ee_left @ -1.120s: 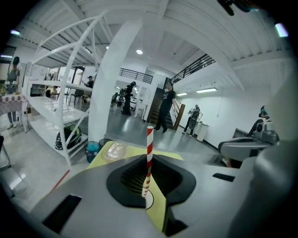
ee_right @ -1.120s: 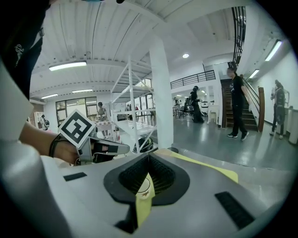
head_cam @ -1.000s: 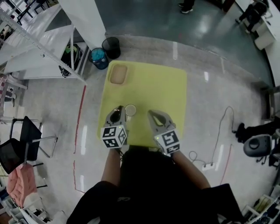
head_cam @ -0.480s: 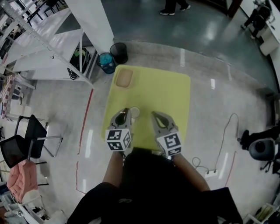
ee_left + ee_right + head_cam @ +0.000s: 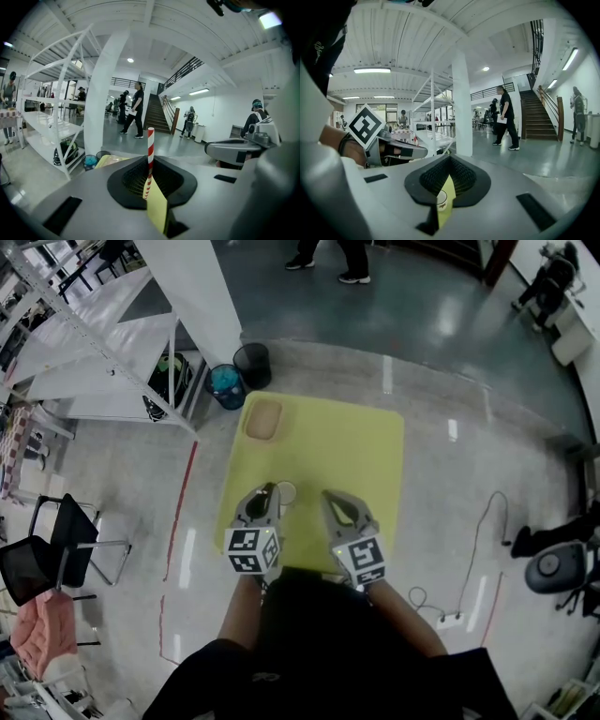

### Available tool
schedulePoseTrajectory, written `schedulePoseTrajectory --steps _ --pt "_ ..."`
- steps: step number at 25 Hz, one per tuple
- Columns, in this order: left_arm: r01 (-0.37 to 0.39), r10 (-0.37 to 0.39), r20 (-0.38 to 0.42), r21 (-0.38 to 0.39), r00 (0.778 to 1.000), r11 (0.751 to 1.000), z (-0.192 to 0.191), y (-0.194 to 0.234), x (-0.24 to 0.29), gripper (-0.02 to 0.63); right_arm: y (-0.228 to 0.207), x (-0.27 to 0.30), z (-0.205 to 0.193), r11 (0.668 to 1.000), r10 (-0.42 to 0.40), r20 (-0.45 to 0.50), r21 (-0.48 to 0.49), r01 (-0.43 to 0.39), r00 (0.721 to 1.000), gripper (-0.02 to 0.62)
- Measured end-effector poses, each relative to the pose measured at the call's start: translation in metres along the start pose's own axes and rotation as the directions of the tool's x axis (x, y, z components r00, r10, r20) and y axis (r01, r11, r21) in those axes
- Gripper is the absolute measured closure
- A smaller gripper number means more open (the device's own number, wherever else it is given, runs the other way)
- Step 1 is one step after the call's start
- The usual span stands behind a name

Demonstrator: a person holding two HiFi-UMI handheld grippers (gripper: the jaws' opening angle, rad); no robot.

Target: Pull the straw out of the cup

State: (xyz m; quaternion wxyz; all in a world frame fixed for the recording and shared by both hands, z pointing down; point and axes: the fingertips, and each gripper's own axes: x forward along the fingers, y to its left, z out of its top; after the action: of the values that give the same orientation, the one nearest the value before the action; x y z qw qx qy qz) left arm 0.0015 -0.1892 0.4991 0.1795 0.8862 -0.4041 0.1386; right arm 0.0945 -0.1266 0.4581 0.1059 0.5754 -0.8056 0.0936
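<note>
A red-and-white striped straw (image 5: 150, 150) stands upright between the jaws of my left gripper (image 5: 151, 190), which is shut on it. In the head view the left gripper (image 5: 270, 489) is just left of a white paper cup (image 5: 286, 491) on the yellow table (image 5: 347, 446). My right gripper (image 5: 328, 495) hovers to the right of the cup, apart from it, its jaws shut with nothing between them. In the right gripper view only a thin slit shows at the right gripper (image 5: 445, 187), and through it I see the cup (image 5: 442, 199) far below.
A shallow tan tray (image 5: 263, 418) lies at the table's far left corner. Two bins (image 5: 228, 385) and white shelving (image 5: 84, 343) stand beyond it on the left. A chair (image 5: 56, 545) is at the left, a cable with a power strip (image 5: 445, 620) on the right floor. People walk at the back (image 5: 328, 259).
Both grippers have lifted a little, the left one with the straw. The cup stays on the table. The head view has shifted slightly.
</note>
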Motion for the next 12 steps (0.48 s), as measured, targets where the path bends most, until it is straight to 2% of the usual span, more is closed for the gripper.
schedulePoseTrajectory --steps 12 --pt "0.003 -0.003 0.006 -0.002 1.0 1.0 0.0029 0.0023 -0.0005 0.541 0.0009 0.0034 0.003 1.0 -0.004 0.0 0.003 0.004 1.0 0.58"
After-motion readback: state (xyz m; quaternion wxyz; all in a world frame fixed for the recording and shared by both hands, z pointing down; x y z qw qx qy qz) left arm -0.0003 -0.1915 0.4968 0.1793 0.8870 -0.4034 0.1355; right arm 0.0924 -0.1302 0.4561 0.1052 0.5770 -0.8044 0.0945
